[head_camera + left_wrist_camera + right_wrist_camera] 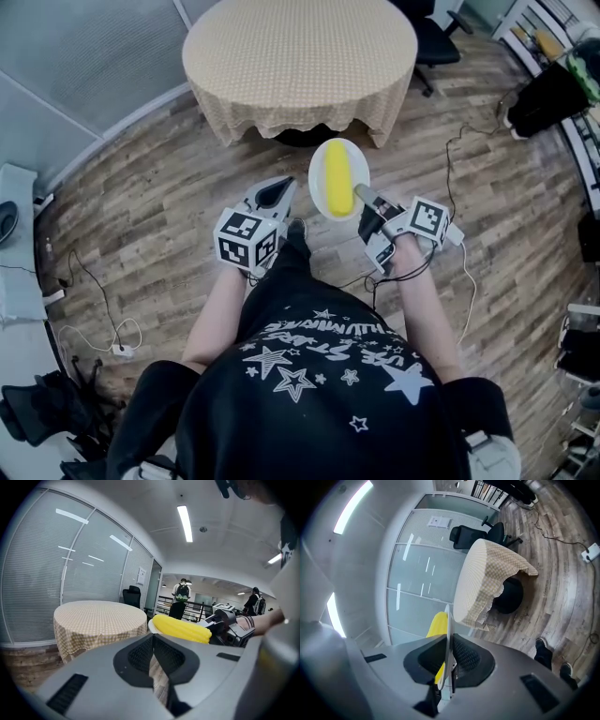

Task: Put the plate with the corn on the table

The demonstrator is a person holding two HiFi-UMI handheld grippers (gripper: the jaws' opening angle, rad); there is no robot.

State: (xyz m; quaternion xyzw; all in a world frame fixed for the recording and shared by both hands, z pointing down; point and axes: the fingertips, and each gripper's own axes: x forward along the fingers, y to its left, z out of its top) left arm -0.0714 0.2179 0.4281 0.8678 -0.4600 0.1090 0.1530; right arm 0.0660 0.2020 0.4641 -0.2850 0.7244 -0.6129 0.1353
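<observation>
- Yellow corn (338,175) lies on a white plate (316,180), which is held in the air over the wooden floor (169,197), short of the table (300,56) and between the two grippers.
- Right gripper (361,194) has its jaws closed on the plate's near rim. In the right gripper view the plate (448,641) shows edge-on between the pads, with the corn (438,624) on one side of it.
- Left gripper (280,188) hangs just beside the plate without touching it. Its jaws are pressed together with nothing between them.
- Judged from this, the step in hand is the carry: the plate is lifted and not yet set down.
- Next move calls for stepping closer, bringing the plate over the checked cloth, lowering it flat, and only then parting the right jaws.
- One-sided hold on the rim means the plate could dip at its far edge, so it needs to be kept level or the corn may roll.
- Corn's long axis runs away from the person toward the table, its near end closest to the right gripper. In the left gripper view the corn (182,628) sits about level.
</observation>
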